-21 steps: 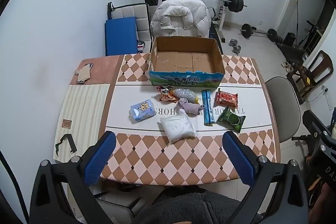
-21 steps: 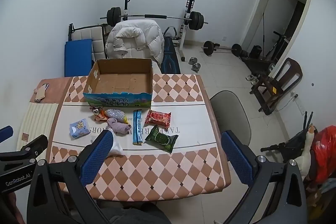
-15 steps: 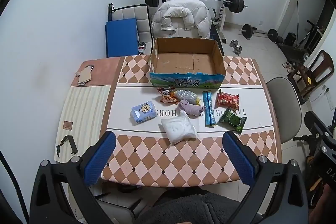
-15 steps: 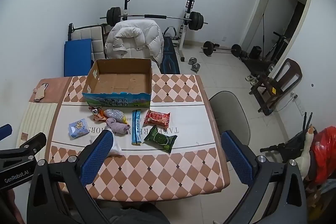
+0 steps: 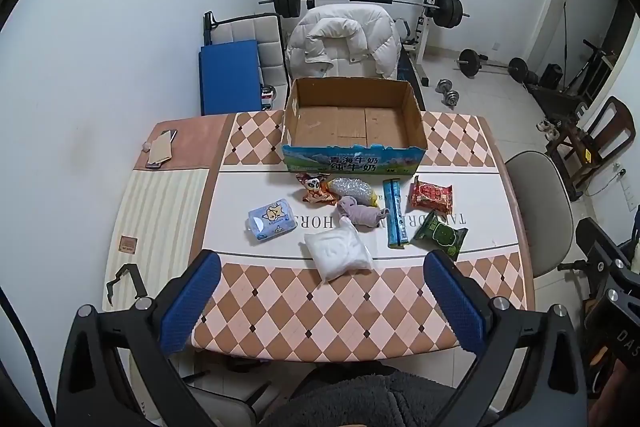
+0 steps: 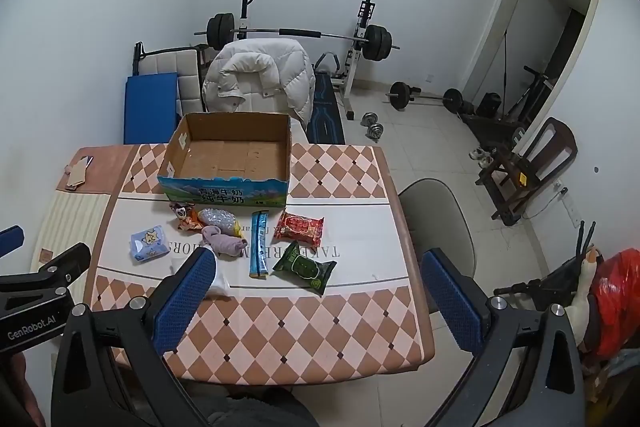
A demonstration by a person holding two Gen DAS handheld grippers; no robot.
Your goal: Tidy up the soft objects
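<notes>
- my left gripper [image 5: 320, 301] hangs above the near edge of the table, blue pads spread wide with nothing between them.
- my right gripper [image 6: 318, 297] is just as wide apart and holds nothing; its left pad covers part of the white pouch in the right wrist view.
- i count eight loose items in the white band of the table, all in front of the box and apart from both grippers.
- one white pouch [image 5: 338, 253] lies nearest me.
- one tissue pack [image 5: 271, 219], blue with a cartoon print, sits to the left.
- one grey sock [image 5: 360, 213] is bunched in the middle, touching the silver bag.
- one panda snack bag [image 5: 316, 187] and one silver bag [image 5: 352, 187] lie just beside the box front.
- one blue stick pack [image 5: 395, 213] runs lengthwise toward me.
- one red packet [image 5: 432, 193] and one green packet [image 5: 440, 235] sit on the right.
- one cardboard box [image 5: 352, 161], open at the top, stands at the far side with nothing inside.
- the table [image 5: 320, 315] has a tan-and-pink diamond pattern.
- beyond it: one white jacket [image 5: 344, 41] over a chair, one barbell rack [image 5: 364, 3], one blue mat [image 5: 230, 77], one grey chair [image 5: 536, 203] at the right.
</notes>
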